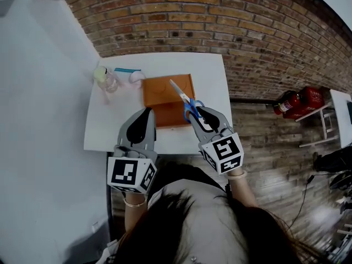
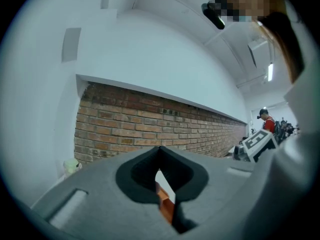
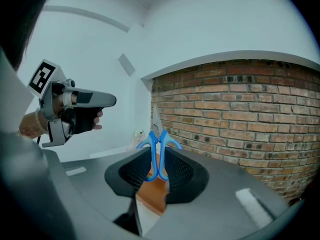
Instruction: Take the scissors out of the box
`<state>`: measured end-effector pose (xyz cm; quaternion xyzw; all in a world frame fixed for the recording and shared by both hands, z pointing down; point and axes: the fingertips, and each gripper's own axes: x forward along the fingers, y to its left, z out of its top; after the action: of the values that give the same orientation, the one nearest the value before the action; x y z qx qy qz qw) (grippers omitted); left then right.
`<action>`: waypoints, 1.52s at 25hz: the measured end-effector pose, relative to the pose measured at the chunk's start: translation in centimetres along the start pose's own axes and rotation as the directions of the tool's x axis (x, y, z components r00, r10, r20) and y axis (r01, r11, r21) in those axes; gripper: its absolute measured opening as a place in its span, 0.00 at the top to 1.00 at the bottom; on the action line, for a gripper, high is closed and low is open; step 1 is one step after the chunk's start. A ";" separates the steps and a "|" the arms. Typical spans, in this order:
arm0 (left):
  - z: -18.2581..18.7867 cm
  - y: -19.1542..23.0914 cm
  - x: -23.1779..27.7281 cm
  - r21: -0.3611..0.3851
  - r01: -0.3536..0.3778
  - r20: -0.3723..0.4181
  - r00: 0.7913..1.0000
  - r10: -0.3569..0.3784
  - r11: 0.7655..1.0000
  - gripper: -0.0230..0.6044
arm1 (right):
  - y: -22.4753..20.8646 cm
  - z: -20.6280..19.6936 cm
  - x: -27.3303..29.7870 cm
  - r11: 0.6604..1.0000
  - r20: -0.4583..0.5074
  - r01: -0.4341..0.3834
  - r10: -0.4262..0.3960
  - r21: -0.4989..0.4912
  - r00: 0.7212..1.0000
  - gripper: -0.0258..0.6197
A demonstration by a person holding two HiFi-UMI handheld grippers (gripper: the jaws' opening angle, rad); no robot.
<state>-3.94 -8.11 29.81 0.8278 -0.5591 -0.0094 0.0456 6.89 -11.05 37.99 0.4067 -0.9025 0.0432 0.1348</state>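
Right gripper (image 1: pixel 200 116) on blue-handled, silver-bladed scissors (image 1: pixel 186 101)

light: bright, even | shadows: soft | edges: fisheye bend, dark vignette | focus: mostly sharp

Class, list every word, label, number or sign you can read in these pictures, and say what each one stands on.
No words or numbers can be read anywhere.
Left marker cube: black-and-white square patterns, not letters.
Right marker cube: the same kind of pattern, no letters.
Bottle: any label is too small to read.
Red canisters: any print is too small to read.
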 end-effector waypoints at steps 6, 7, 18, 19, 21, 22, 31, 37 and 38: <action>-0.5 -1.2 0.1 0.002 -0.040 -0.005 0.999 0.040 0.999 0.97 | -0.8 1.7 -0.9 0.999 0.058 -0.022 0.023 -0.024 0.998 0.82; -0.5 -1.3 0.1 0.002 -0.046 -0.004 0.999 0.046 0.999 0.97 | -0.9 1.9 -1.1 0.999 0.069 -0.023 0.025 -0.027 0.997 0.82; 0.0 -2.0 0.4 0.013 -0.061 0.008 0.998 0.061 0.998 0.97 | -1.0 4.2 -2.4 0.998 0.142 -0.025 0.034 -0.061 0.989 0.82; 0.1 -2.1 0.5 0.014 -0.059 0.009 0.998 0.059 0.998 0.97 | -1.0 4.4 -2.6 0.998 0.150 -0.022 0.031 -0.061 0.988 0.82; 0.1 -2.2 0.7 0.017 -0.053 0.008 0.999 0.053 0.998 0.97 | -0.9 4.8 -2.9 0.998 0.166 -0.017 0.027 -0.062 0.986 0.82; 0.1 -2.3 0.7 0.019 -0.050 0.007 0.999 0.050 0.999 0.97 | -0.9 5.0 -3.1 0.998 0.173 -0.014 0.025 -0.063 0.985 0.82; 0.3 -2.3 1.2 0.027 -0.026 0.003 1.000 0.026 0.999 0.97 | -1.1 7.2 -4.2 0.998 0.240 0.025 -0.008 -0.066 0.971 0.82; 0.0 -1.9 1.3 0.031 -0.014 -0.002 1.000 0.014 0.999 0.97 | -1.0 8.1 -4.4 0.996 0.261 0.046 -0.026 -0.071 0.965 0.82; 0.0 -1.8 1.3 0.031 -0.011 0.000 1.000 0.011 0.999 0.97 | -1.0 8.1 -4.4 0.996 0.263 0.049 -0.029 -0.069 0.964 0.82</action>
<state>-1.77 -8.63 29.68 0.8254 -0.5636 -0.0006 0.0328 8.71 -10.07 28.96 0.4211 -0.9052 -0.0476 0.0304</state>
